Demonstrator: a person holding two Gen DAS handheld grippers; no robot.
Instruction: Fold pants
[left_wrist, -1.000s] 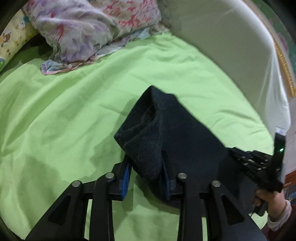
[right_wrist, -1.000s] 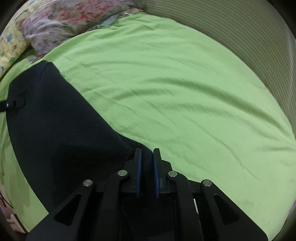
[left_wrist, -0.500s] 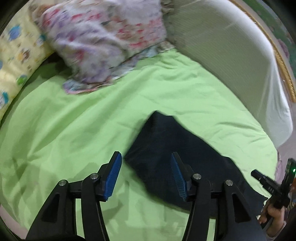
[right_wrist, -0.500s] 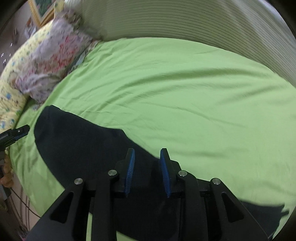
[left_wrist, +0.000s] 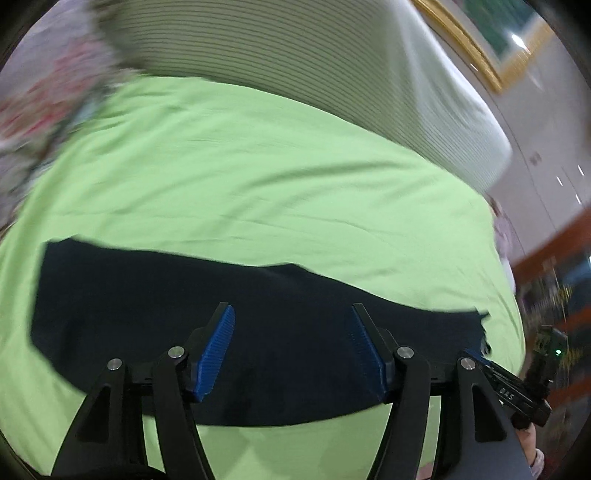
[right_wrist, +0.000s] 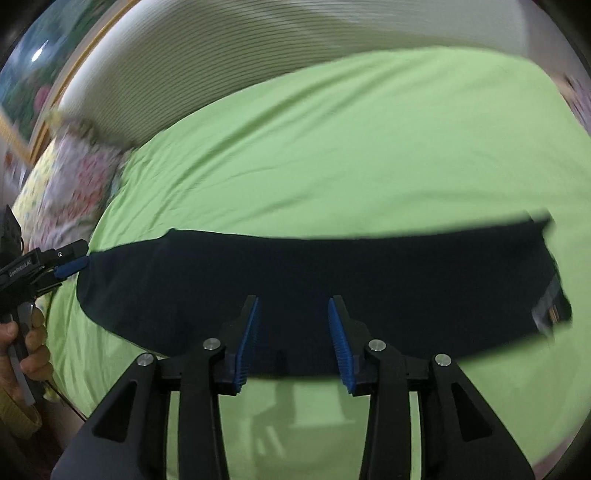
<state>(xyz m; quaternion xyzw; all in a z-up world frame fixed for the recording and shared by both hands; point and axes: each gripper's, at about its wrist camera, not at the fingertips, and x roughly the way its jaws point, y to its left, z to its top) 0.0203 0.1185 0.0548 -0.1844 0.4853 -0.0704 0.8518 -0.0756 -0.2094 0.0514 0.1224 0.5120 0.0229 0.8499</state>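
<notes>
Now the dark pants (left_wrist: 221, 317) lie flat on the green bed sheet (left_wrist: 258, 177) as one long band that runs from left to right, near the front edge of the bed. In the right wrist view the pants (right_wrist: 332, 269) show a small label at their right end, and their left end narrows to a rounded corner.

The left tongs (left_wrist: 291, 350) hang over the middle of the band with the jaws wide apart. They have just been opening, and nothing is pressed between the blue pads (left_wrist: 216, 349); the cloth is only seen below them. The right tongs (right_wrist: 293, 339) are also apart, less wide, and they too have just been opening. Their pads (right_wrist: 248, 339) stand above the near edge of the pants and do not pinch the fabric.

In the right wrist view the left tongs (right_wrist: 72, 264) appear at the left border, with a blue fingertip just beside the left end of the pants, and the left hand (right_wrist: 26, 350) grips the handle below. In the left wrist view the right tongs (left_wrist: 480, 360) show at the right border, near the other end of the band.

Behind the sheet stands a striped pale headboard (left_wrist: 295, 55). A flowered pillow (right_wrist: 81, 177) lies at the far corner of the bed, well apart from the pants. Both views are somewhat blurred.
</notes>
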